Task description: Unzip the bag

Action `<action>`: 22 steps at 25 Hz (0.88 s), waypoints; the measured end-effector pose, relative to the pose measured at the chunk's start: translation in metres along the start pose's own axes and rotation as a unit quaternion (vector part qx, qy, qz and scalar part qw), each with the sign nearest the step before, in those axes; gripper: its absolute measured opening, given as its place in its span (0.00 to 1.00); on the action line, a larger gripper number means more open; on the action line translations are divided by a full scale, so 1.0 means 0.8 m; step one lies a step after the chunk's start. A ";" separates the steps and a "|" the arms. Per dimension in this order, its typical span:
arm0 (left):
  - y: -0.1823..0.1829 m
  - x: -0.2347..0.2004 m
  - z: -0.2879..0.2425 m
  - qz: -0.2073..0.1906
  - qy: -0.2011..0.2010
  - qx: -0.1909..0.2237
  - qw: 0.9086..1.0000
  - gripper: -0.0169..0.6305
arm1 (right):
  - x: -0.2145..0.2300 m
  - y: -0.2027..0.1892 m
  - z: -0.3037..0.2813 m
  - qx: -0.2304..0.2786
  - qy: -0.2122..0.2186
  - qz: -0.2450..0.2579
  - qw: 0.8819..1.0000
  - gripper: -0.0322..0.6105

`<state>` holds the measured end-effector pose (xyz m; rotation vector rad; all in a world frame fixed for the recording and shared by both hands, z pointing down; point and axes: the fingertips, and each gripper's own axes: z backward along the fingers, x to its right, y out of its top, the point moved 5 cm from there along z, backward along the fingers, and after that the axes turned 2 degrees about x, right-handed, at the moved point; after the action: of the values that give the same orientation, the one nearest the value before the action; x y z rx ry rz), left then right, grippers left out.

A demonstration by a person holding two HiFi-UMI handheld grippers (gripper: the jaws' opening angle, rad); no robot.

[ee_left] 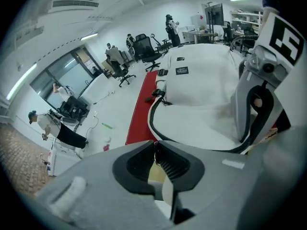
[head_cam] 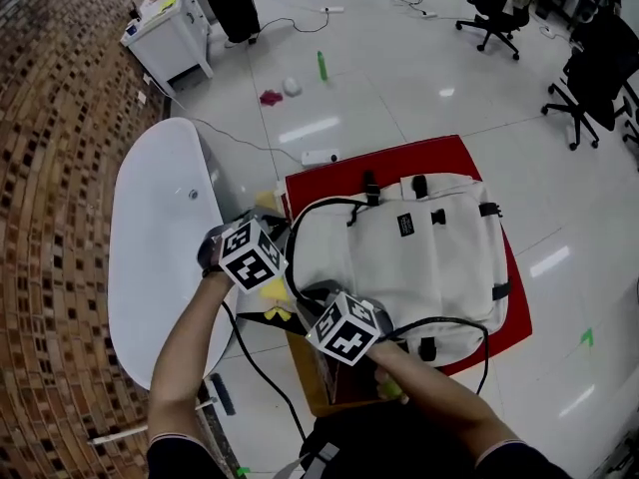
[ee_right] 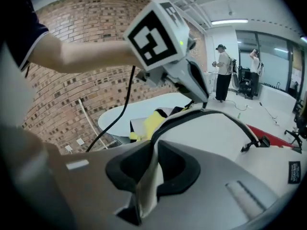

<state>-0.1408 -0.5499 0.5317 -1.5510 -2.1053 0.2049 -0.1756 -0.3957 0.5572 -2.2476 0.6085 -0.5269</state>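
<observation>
A white backpack (head_cam: pixel 419 257) lies flat on a red mat (head_cam: pixel 399 158), and a black zipper line (head_cam: pixel 300 218) runs round its edge. At the bag's near left corner my left gripper (head_cam: pixel 290 269) is shut, with a small metal zipper pull (ee_left: pixel 155 151) pinched between its jaws. Just beside it, my right gripper (head_cam: pixel 314 299) is at the bag's near edge. It is shut on a fold of the white bag fabric (ee_right: pixel 149 176). In the right gripper view the left gripper (ee_right: pixel 192 80) stands just beyond the bag's zipper edge (ee_right: pixel 211 111).
A white oval table (head_cam: pixel 160 247) stands to the left by the brick wall. Yellow items (head_cam: pixel 276 293) lie between it and the bag. A power strip (head_cam: pixel 319 157) and a green bottle (head_cam: pixel 321 65) are on the floor beyond, with office chairs (head_cam: pixel 494 8) at the back right.
</observation>
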 end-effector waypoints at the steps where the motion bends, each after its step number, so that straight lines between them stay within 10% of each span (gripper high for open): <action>1: 0.005 -0.009 -0.007 -0.006 -0.001 0.003 1.000 0.07 | 0.000 0.000 0.001 0.001 0.005 0.002 1.000 0.12; 18: 0.105 -0.052 -0.111 -0.106 -0.050 0.080 0.990 0.07 | -0.009 -0.005 0.007 0.007 0.067 0.045 0.997 0.12; 22: 0.099 -0.045 -0.113 -0.095 -0.037 0.080 0.992 0.08 | 0.014 0.001 0.032 0.010 0.076 0.048 0.996 0.32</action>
<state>-0.0218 -0.5721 0.5655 -1.2592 -2.2189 0.3584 -0.1532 -0.3887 0.5424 -2.1606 0.7818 -0.6564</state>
